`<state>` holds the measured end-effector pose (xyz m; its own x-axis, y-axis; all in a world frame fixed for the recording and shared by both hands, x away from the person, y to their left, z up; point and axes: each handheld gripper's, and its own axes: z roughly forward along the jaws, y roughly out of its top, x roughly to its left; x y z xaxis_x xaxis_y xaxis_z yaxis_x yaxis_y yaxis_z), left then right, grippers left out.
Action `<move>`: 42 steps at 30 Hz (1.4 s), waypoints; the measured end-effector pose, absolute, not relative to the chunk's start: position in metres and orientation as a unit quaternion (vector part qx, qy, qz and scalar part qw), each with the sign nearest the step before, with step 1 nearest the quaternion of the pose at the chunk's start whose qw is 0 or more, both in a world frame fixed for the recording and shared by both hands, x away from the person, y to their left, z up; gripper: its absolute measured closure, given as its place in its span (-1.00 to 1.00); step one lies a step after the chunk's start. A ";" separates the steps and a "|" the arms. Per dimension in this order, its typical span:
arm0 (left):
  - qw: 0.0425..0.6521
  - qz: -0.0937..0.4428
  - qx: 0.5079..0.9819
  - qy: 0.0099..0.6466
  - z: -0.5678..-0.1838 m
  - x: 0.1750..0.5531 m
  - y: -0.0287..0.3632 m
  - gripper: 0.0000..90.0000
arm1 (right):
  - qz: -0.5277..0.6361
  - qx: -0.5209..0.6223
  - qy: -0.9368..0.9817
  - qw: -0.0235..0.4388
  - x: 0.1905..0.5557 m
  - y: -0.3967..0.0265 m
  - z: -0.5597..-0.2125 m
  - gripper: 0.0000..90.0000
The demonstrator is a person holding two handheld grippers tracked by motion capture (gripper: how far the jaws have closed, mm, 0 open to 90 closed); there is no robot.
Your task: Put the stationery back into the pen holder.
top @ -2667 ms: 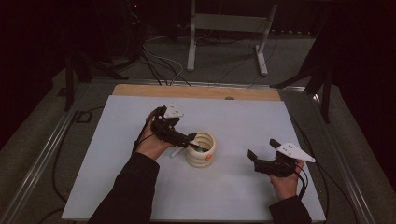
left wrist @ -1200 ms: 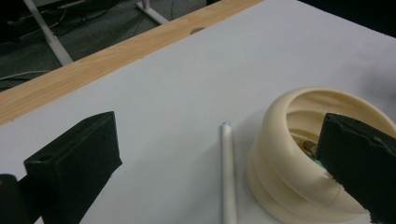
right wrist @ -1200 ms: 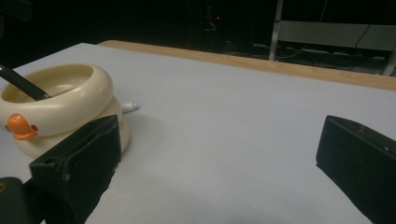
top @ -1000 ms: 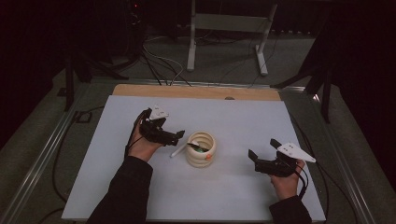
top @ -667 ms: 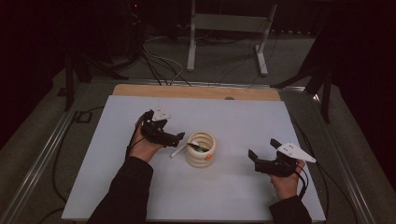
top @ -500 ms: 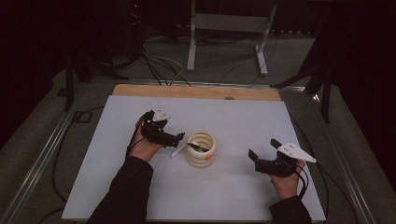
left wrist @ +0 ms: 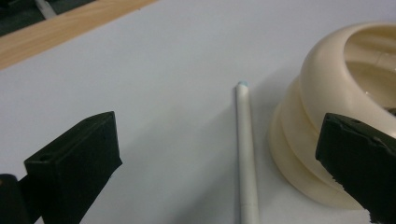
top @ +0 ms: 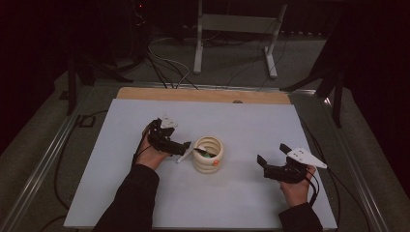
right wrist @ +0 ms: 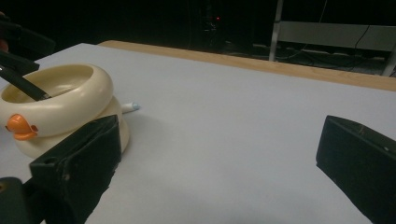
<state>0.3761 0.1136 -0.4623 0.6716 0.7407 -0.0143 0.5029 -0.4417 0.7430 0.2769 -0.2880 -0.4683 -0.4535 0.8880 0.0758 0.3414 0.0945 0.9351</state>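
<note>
White pen [left wrist: 246,154] lies on the table [top: 251,121] between the left gripper's [top: 181,146] spread jaws, beside a cream ringed holder [top: 208,154]; the right gripper [top: 265,164] gapes empty.

Your cream holder [top: 208,154] sits mid-table [top: 290,125], white pen [left wrist: 246,154] lying just beside it at 9 o'clock. From 12 through 3 o'clock the surface is bare; pass there.
</note>
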 end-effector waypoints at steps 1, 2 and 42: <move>0.373 0.157 0.835 0.372 -0.464 0.377 0.113 -1.00 | 0.503 0.447 0.688 0.272 0.277 -0.288 -0.468 -1.00; 0.371 0.156 0.836 0.373 -0.465 0.377 0.113 -1.00 | 0.503 0.446 0.688 0.272 0.277 -0.288 -0.468 -1.00; 0.302 0.076 0.872 0.379 -0.510 0.394 0.089 0.76 | 0.502 0.445 0.690 0.271 0.277 -0.287 -0.469 -1.00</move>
<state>0.3939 0.0890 -0.5098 0.7015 0.7063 -0.0955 0.6143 -0.5313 0.5834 0.2770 -0.2873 -0.4686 -0.4566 0.8868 0.0718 0.3425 0.1007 0.9341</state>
